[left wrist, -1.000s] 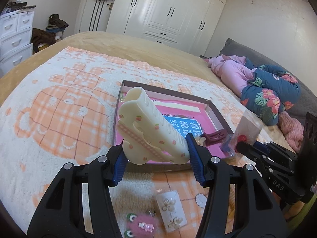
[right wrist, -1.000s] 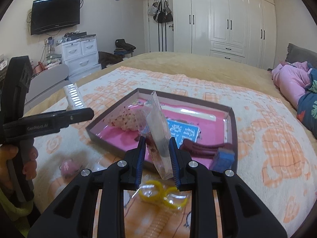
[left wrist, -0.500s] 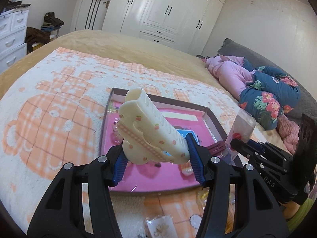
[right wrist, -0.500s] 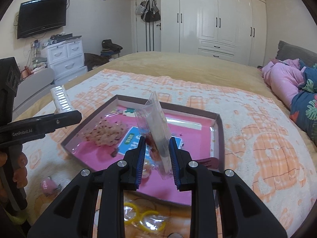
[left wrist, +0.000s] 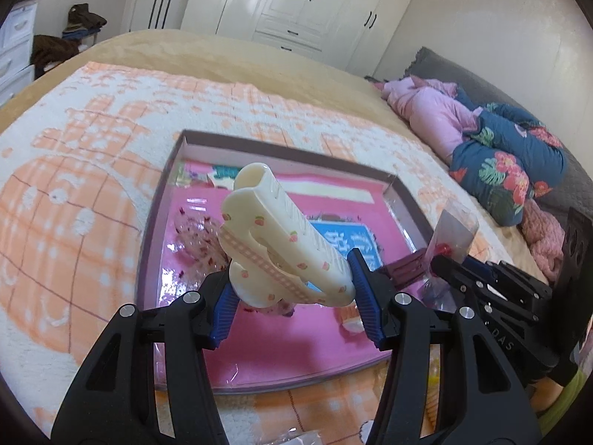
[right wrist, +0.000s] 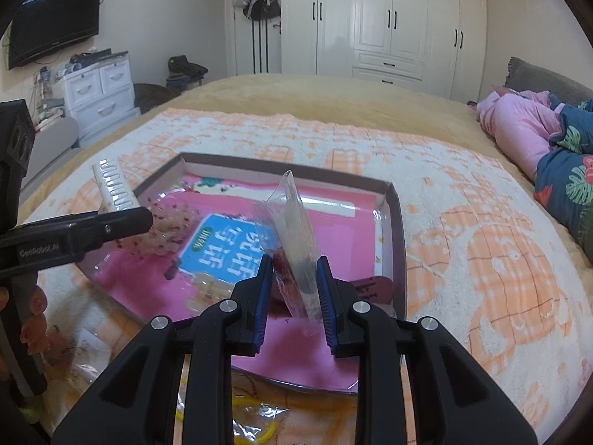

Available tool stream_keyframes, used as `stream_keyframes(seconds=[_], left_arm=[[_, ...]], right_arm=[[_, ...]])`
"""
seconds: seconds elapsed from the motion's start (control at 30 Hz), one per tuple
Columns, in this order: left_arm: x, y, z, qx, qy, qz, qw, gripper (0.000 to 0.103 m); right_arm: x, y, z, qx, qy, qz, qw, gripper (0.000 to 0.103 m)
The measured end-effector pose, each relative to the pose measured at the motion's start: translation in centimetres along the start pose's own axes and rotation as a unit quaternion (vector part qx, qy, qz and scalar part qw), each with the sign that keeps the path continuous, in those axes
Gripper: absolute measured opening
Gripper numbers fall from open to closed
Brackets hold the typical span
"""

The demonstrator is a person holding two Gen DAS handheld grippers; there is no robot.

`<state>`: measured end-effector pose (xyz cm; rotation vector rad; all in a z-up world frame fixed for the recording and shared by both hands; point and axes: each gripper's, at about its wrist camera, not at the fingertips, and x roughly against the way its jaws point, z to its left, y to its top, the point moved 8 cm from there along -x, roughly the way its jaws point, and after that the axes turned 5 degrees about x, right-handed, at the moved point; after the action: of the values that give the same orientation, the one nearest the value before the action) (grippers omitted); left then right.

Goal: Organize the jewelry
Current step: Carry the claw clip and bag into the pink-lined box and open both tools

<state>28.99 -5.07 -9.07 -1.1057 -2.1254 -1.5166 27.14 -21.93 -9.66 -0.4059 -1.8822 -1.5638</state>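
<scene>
Home bedroom. Evidence: wide bed (right wrist: 333, 111) under orange-patterned blanket (right wrist: 463, 230), white built-in wardrobe (right wrist: 389, 18), wall-mounted television (right wrist: 55, 22), white drawer unit (right wrist: 100, 92), bags hung on door (right wrist: 259, 0), folded quilts (left wrist: 500, 155).

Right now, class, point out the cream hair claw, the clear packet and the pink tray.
cream hair claw (left wrist: 285, 244), left wrist view, its ribbed upper shell
clear packet (right wrist: 292, 237), right wrist view, its clear middle
pink tray (right wrist: 393, 230), right wrist view, its right wall
</scene>
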Motion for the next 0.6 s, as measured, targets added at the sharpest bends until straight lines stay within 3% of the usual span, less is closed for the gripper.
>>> stream_keyframes(seconds=[0.33, 0.6], left_arm=[[-1.1, -0.7, 0.2, -0.001, -0.002, 0.022, 0.9997, 0.046], [-1.4, -0.9, 0.2, -0.001, -0.003, 0.029, 0.9996, 0.046]], right_arm=[[-1.8, -1.0, -0.6, -0.006, -0.023, 0.026, 0.999, 0.024], [-1.9, -0.9, 0.0, -0.008, -0.015, 0.028, 0.999, 0.027]])
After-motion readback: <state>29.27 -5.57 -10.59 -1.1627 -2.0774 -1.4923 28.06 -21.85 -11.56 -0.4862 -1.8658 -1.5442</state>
